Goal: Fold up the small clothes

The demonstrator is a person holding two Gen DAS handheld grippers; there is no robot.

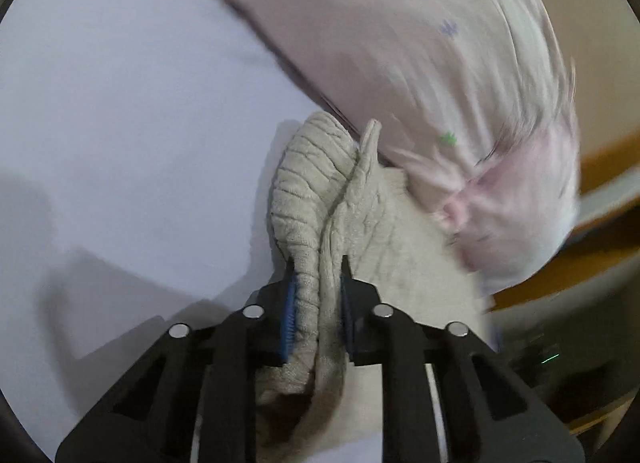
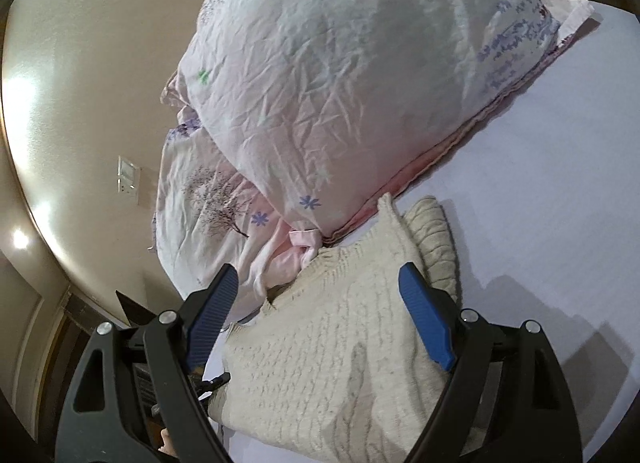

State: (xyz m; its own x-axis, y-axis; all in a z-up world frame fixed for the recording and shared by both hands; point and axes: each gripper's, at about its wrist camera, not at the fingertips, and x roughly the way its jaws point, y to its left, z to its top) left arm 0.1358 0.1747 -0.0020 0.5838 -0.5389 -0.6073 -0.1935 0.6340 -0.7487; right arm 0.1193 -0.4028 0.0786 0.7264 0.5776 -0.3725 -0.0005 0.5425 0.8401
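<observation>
Left gripper (image 1: 318,263): black plastic frame, triangular cutouts, four silver round screw heads across lower frame, blue ribbed pads (image 1: 289,319) on inner faces. Right gripper (image 2: 318,275): same black frame, silver screws, wide blue ribbed pads (image 2: 426,315); label with fine print at lower left; sliver of skin at bottom edge.

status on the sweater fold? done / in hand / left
Done: the cream knit sweater lies partly doubled on the white sheet, beside the floral pillow. In hand: the left gripper is shut on a bunched ribbed part of it. The right gripper hangs open above the knit. Left: lay that part down and flatten.
</observation>
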